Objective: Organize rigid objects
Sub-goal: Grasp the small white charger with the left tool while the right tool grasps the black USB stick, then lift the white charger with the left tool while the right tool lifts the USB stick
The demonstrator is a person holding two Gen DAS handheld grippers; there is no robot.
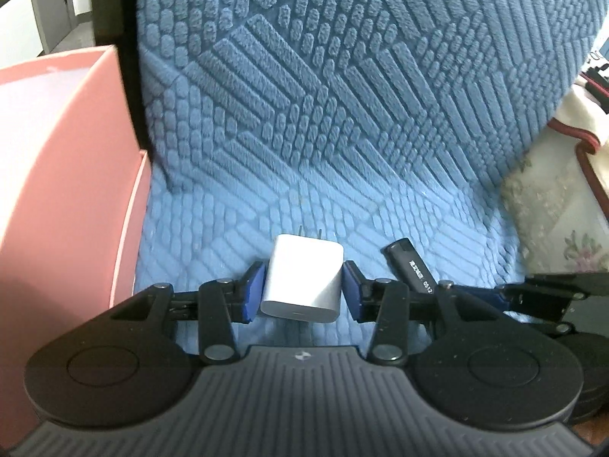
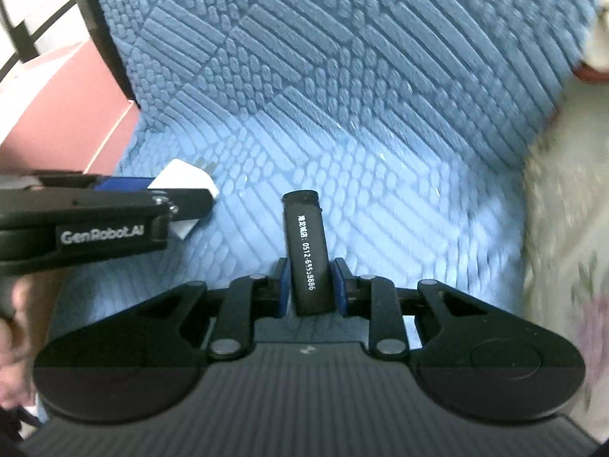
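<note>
A white plug charger (image 1: 304, 278) with two prongs pointing away lies on the blue textured cushion (image 1: 342, 114). My left gripper (image 1: 303, 289) has its blue pads against both sides of the charger. A black lighter (image 2: 307, 255) with white print lies between the pads of my right gripper (image 2: 309, 289), which is shut on it. The lighter also shows in the left wrist view (image 1: 410, 266), just right of the charger. The left gripper (image 2: 114, 205) and the charger (image 2: 186, 179) show at the left of the right wrist view.
A pink box (image 1: 57, 190) stands to the left of the cushion. A floral cloth (image 1: 552, 209) with a red-trimmed edge lies to the right. The cushion's backrest (image 2: 342, 38) rises behind both objects.
</note>
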